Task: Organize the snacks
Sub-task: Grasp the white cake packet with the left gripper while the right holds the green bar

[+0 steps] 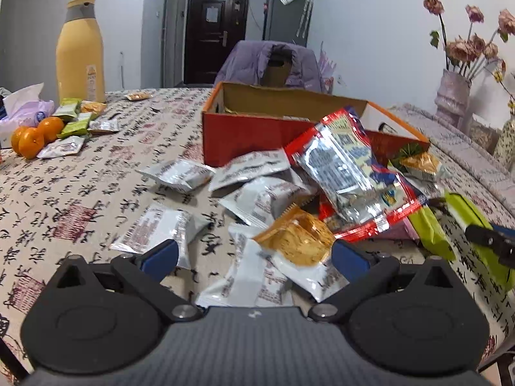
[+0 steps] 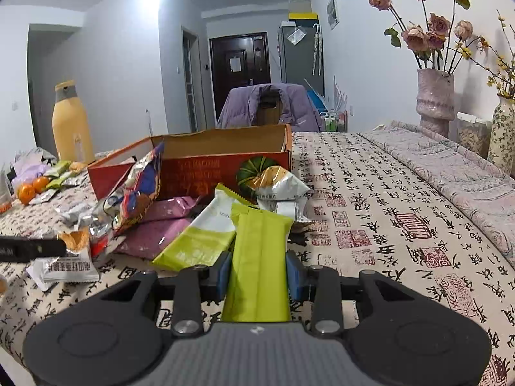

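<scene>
Green packet [image 2: 257, 257] between right fingers [image 2: 294, 276]

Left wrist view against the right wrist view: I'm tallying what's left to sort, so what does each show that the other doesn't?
Only the left wrist view shows the open left gripper over white packets. Only the right wrist view shows the right gripper shut on a green packet, plus purple packets. Both show the red box, yellow bottle and oranges.

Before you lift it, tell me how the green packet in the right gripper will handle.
The green packet looks flat and thin, so probably light. Its smooth, glossy wrapper may slip between the right gripper pads. It juts well past the fingers, so the free end could droop, though it looks fairly straight now.
</scene>
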The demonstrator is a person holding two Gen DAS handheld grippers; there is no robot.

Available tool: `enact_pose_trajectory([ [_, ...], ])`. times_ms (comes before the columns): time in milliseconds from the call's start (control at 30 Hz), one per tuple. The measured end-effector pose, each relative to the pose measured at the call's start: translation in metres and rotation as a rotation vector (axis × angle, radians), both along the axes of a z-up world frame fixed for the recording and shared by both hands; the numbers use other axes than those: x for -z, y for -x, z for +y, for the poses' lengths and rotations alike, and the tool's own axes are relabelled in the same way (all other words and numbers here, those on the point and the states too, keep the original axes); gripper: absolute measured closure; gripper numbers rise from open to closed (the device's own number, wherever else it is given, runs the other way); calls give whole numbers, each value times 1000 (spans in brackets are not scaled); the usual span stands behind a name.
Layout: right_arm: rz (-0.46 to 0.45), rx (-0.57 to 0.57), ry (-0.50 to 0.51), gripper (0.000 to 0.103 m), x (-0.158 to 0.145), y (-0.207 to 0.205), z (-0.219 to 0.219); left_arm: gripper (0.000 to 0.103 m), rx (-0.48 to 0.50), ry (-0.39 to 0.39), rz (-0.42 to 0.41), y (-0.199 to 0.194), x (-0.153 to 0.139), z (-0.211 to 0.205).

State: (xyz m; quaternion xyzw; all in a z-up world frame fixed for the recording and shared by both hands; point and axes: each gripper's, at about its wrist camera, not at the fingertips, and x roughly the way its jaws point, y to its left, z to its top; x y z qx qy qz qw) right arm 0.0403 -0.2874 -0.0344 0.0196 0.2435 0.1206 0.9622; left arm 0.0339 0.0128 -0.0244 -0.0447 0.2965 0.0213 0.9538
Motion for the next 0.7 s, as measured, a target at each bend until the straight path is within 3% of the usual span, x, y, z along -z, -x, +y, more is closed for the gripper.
enact_pose_trajectory([
  [267, 3, 0, -17, 69, 3, 0, -3, 0, 7, -13, 27, -7, 3, -11],
  [533, 1, -5, -27, 69, 4, 0, -4, 0, 48, -104, -5, -11, -2, -37],
  [700, 0, -6, -29, 69, 4, 1, -4, 29, 49, -157, -1, -14, 6, -45],
])
